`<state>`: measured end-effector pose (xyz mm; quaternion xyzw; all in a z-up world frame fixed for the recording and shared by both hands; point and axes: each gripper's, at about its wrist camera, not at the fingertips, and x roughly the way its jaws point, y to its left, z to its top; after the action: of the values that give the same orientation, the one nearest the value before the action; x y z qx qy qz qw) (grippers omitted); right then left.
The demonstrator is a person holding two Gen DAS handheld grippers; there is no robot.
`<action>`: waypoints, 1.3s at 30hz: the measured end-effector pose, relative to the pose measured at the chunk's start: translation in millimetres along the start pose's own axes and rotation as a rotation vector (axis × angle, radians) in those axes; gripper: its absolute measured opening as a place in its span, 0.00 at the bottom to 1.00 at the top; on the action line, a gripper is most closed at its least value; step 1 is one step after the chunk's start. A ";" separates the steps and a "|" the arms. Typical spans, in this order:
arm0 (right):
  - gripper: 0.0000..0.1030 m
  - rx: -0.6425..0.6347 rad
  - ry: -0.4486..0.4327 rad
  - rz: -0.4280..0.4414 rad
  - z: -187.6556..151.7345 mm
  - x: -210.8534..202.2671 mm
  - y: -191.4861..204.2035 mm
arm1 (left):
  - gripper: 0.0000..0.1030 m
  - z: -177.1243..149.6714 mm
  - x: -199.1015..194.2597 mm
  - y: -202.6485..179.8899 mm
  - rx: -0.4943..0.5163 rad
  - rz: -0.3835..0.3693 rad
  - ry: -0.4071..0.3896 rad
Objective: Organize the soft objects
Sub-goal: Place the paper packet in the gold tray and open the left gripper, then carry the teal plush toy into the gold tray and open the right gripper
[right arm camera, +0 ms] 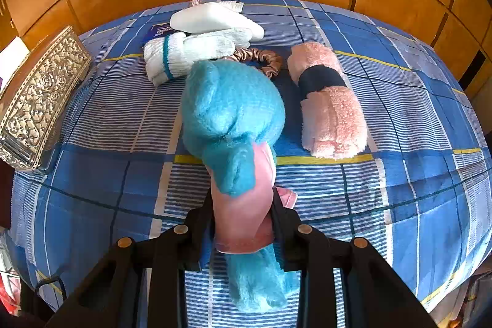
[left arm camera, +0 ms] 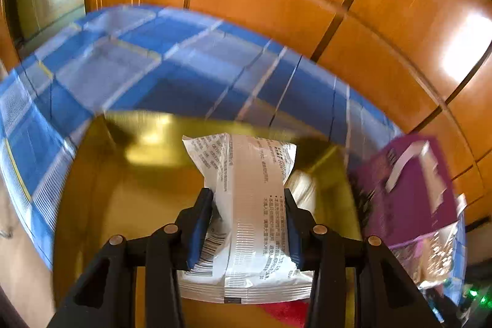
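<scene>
Right claw (right arm camera: pixel 243 223) grips fluffy turquoise plush toy (right arm camera: pixel 230 112).

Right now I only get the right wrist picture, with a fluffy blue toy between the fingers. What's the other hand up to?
Observer: The left gripper is clamped on a white printed packet.
Operator: Over the bed?
Observer: Over a shiny gold box that sits on the blue checked bedspread.
Operator: Anything beside it?
Observer: A purple package, just right of the box; it is blurred.
</scene>
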<state>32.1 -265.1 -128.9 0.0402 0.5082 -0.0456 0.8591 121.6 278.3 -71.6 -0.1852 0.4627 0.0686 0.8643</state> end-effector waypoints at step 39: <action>0.20 -0.114 -0.125 0.230 163.9 -55.8 108.8 | 0.72 -72.2 -55.2 -19.0 0.151 0.047 -0.115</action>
<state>160.8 -174.0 1.2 0.0464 0.4473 0.0797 0.8896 40.1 236.0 -57.6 -0.1043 0.4204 0.0640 0.8991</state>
